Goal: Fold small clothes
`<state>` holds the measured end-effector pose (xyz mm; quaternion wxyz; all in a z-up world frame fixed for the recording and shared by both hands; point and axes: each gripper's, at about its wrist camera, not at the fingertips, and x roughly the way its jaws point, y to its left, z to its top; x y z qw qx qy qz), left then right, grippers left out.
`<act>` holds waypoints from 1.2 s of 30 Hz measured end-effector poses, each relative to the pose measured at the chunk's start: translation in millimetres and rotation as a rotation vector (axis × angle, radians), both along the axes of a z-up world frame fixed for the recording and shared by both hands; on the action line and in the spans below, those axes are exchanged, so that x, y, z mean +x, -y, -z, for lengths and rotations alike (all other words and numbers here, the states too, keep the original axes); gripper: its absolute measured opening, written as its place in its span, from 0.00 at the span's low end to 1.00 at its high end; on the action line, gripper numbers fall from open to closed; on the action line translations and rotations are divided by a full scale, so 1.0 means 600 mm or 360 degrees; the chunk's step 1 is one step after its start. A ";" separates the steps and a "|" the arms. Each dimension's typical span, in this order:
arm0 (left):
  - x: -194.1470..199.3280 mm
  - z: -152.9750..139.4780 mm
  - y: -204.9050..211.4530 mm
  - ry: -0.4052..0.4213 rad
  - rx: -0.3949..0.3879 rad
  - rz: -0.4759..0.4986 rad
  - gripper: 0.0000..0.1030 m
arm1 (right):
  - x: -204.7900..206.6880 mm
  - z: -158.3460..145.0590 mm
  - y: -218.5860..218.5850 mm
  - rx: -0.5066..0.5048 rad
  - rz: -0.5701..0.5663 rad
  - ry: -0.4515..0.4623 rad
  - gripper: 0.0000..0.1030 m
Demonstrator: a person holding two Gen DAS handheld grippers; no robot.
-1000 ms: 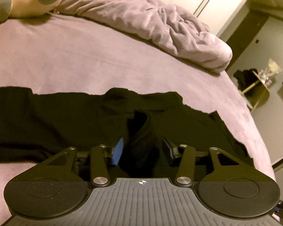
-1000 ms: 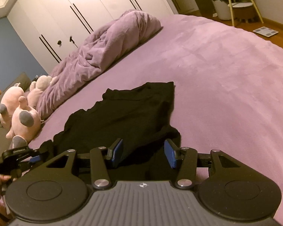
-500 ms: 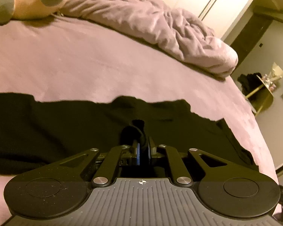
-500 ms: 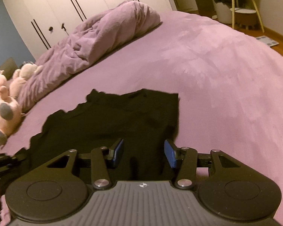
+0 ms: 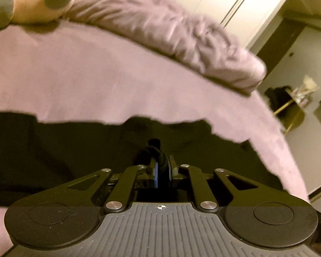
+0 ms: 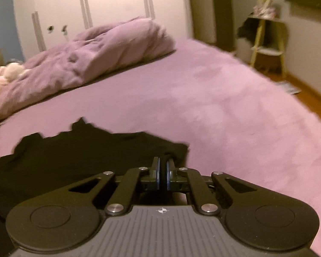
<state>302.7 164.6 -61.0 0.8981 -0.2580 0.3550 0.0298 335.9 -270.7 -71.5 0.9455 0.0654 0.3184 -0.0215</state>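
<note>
I have the black garment (image 5: 75, 150) spread flat on the purple bed (image 5: 96, 75), its far edge ragged against the sheet. My left gripper (image 5: 162, 171) has its fingers clamped on a bunched fold of the cloth, though they are easing apart slightly. My right gripper (image 6: 163, 171) has its fingers pressed together on the garment's right-hand edge (image 6: 173, 150), near a corner, I think; motion blur softens that view. A rumpled duvet (image 6: 85, 53) and a plush toy (image 5: 32, 0) lie beyond.
</note>
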 end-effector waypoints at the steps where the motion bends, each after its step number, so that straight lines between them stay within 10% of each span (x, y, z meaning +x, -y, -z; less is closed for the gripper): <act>1: 0.000 0.004 -0.002 -0.0040 0.0007 -0.0010 0.15 | 0.005 0.007 0.002 -0.0021 0.0014 -0.0033 0.04; 5: -0.017 0.016 -0.024 -0.0050 -0.0060 -0.0024 0.40 | -0.004 0.004 0.017 0.0069 0.0015 -0.0090 0.05; 10: -0.024 0.029 -0.042 -0.0026 -0.0283 0.0010 0.46 | -0.063 -0.020 0.018 0.0250 -0.0087 -0.0066 0.15; 13: -0.017 0.032 -0.024 -0.0061 -0.0215 0.0077 0.41 | -0.097 -0.015 0.009 0.0387 -0.0141 -0.0101 0.16; 15: -0.013 0.028 -0.014 -0.0085 -0.0153 0.0102 0.12 | -0.114 -0.012 0.000 0.0405 -0.0191 -0.0109 0.16; 30: -0.047 0.027 -0.029 -0.0109 -0.0289 0.0016 0.13 | -0.110 0.002 -0.034 0.0194 -0.0174 -0.0228 0.10; 36: -0.118 0.005 -0.094 -0.0067 -0.0236 -0.0335 0.73 | -0.122 -0.001 -0.034 0.0159 -0.0175 -0.0256 0.10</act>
